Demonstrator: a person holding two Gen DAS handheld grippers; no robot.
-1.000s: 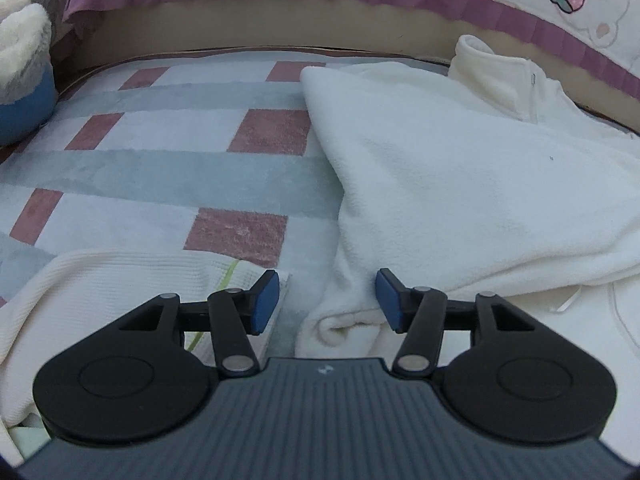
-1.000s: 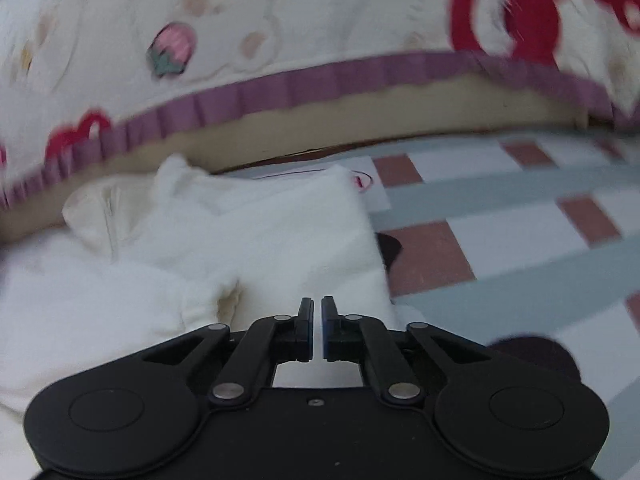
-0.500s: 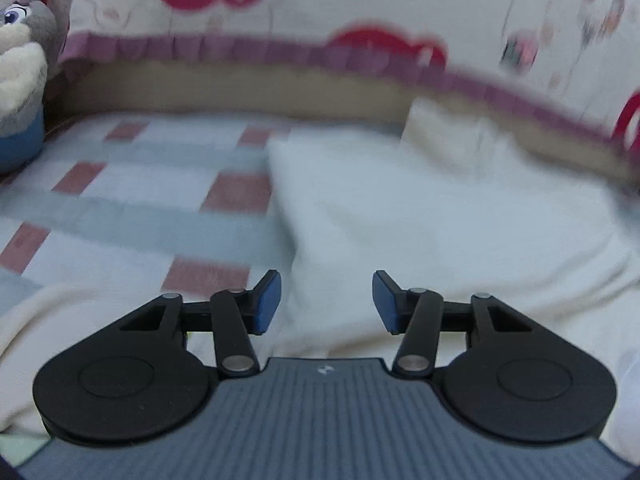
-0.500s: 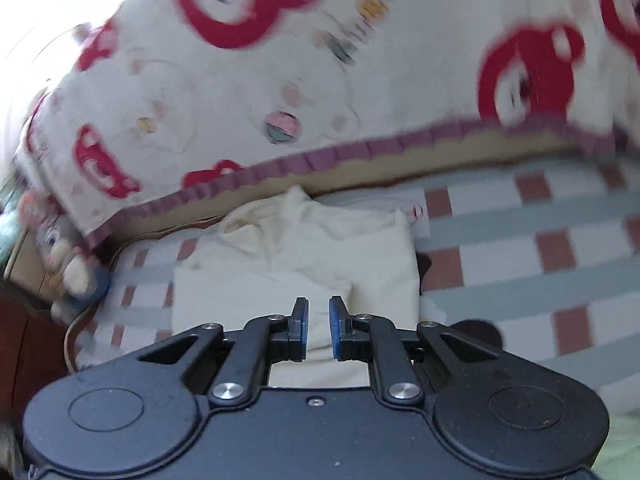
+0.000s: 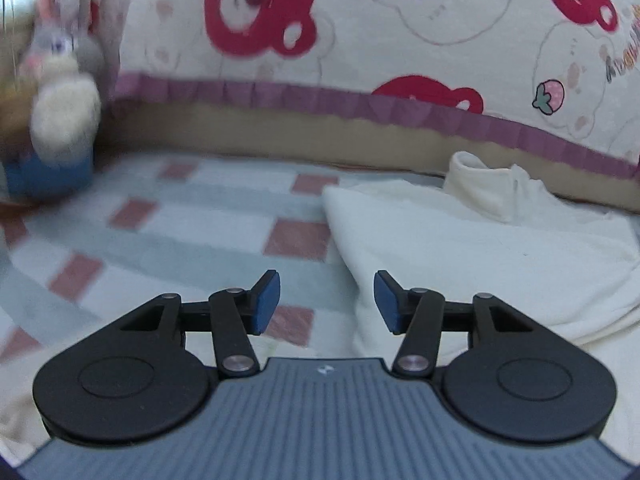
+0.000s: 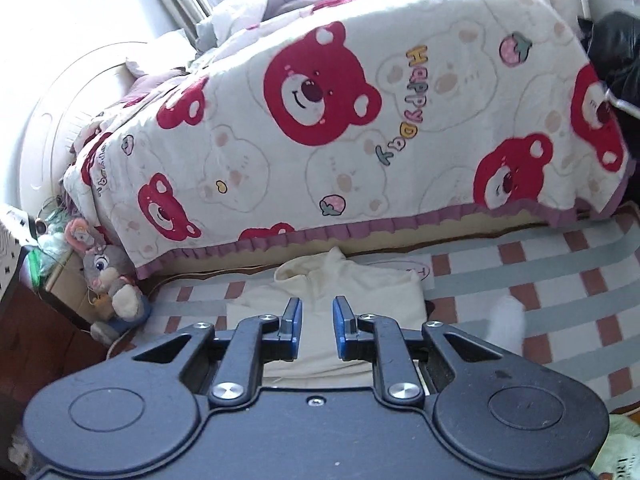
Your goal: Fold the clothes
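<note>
**Currently: Both Claws Empty Above the Folded Garment**

The left claw (image 5: 327, 302) stands moderately wide, its blue pads well apart with nothing between them. Ahead of it and to its right lies the cream fleece garment (image 5: 480, 248), folded on the checked mat (image 5: 192, 232); the garment's collar (image 5: 484, 184) stands up at its far end. The garment's left edge runs just ahead of the claw's right finger. Far ahead and to the left sits a plush rabbit (image 5: 60, 92), blurred in this view.

The right claw (image 6: 316, 326) stands narrow, and its jaws are opening; nothing is between them. The cream fleece garment (image 6: 360, 296) lies below and directly ahead of this claw, clear of the pads. A bear-print blanket (image 6: 360, 120) hangs over the bed edge beyond the garment. To the claw's right, a white sock (image 6: 506, 326) rests on the mat.
</note>
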